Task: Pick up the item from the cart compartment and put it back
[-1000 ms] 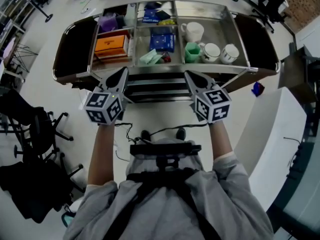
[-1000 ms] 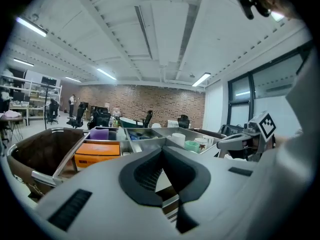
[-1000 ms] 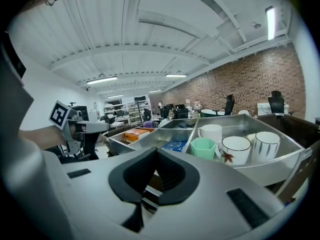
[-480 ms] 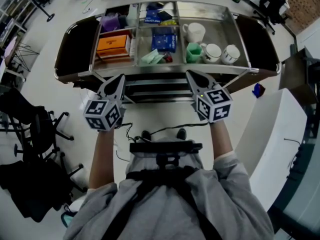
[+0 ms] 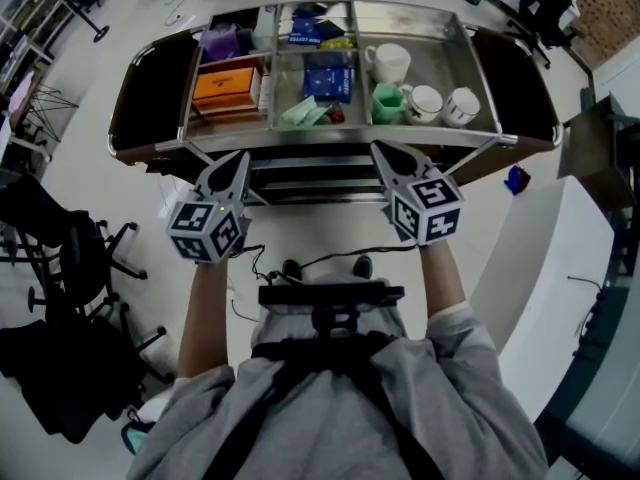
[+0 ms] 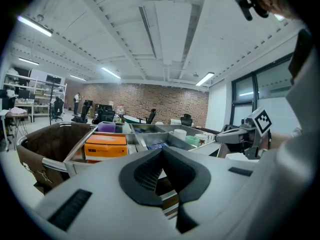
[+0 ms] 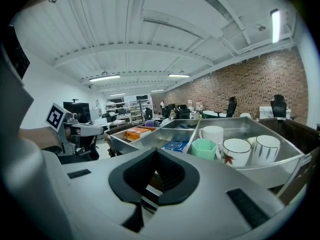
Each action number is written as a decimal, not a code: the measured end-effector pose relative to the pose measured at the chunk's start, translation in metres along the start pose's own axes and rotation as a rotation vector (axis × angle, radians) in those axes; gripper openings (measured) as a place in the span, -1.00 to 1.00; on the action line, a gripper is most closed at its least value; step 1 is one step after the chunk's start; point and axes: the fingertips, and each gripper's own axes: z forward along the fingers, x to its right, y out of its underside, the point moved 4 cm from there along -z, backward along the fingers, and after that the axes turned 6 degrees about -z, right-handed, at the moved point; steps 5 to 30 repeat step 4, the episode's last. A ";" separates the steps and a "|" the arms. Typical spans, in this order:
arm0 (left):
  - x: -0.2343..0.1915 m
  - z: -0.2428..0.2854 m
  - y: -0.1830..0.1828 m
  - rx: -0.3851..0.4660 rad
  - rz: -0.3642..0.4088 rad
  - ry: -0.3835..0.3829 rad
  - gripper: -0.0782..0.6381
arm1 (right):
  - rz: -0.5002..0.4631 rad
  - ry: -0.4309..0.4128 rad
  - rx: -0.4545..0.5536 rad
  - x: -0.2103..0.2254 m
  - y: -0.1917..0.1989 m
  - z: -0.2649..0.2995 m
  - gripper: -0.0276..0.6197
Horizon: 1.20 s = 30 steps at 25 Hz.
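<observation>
The steel cart tray stands in front of me, split into compartments. The left one holds an orange box and a purple item. A blue packet and a blue box lie in the middle ones. On the right are a green cup, a white mug and two patterned cups. My left gripper and right gripper hover just short of the tray's near rim, both shut and empty. In the right gripper view the green cup lies ahead.
Dark side bins flank the tray at both ends. Cart shelves sit below the grippers. Office chairs stand at the left and a white desk at the right.
My left gripper has drawn back a little toward me from the tray's rim. The right gripper has hardly moved.
</observation>
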 end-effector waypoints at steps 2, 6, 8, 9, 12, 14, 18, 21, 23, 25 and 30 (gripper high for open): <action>0.001 -0.001 0.000 -0.002 -0.001 -0.003 -0.76 | -0.001 0.000 0.002 0.000 -0.001 -0.001 -0.89; 0.003 -0.001 0.001 -0.004 -0.004 -0.005 -0.76 | -0.002 -0.001 0.003 0.000 -0.002 -0.003 -0.89; 0.003 -0.001 0.001 -0.004 -0.004 -0.005 -0.76 | -0.002 -0.001 0.003 0.000 -0.002 -0.003 -0.89; 0.003 -0.001 0.001 -0.004 -0.004 -0.005 -0.76 | -0.002 -0.001 0.003 0.000 -0.002 -0.003 -0.89; 0.003 -0.001 0.001 -0.004 -0.004 -0.005 -0.76 | -0.002 -0.001 0.003 0.000 -0.002 -0.003 -0.89; 0.003 -0.001 0.001 -0.004 -0.004 -0.005 -0.76 | -0.002 -0.001 0.003 0.000 -0.002 -0.003 -0.89; 0.003 -0.001 0.001 -0.004 -0.004 -0.005 -0.76 | -0.002 -0.001 0.003 0.000 -0.002 -0.003 -0.89; 0.003 -0.001 0.001 -0.004 -0.004 -0.005 -0.76 | -0.002 -0.001 0.003 0.000 -0.002 -0.003 -0.89; 0.003 -0.001 0.001 -0.004 -0.004 -0.005 -0.76 | -0.002 -0.001 0.003 0.000 -0.002 -0.003 -0.89; 0.003 -0.001 0.001 -0.004 -0.004 -0.005 -0.76 | -0.002 -0.001 0.003 0.000 -0.002 -0.003 -0.89; 0.003 -0.001 0.001 -0.004 -0.004 -0.005 -0.76 | -0.002 -0.001 0.003 0.000 -0.002 -0.003 -0.89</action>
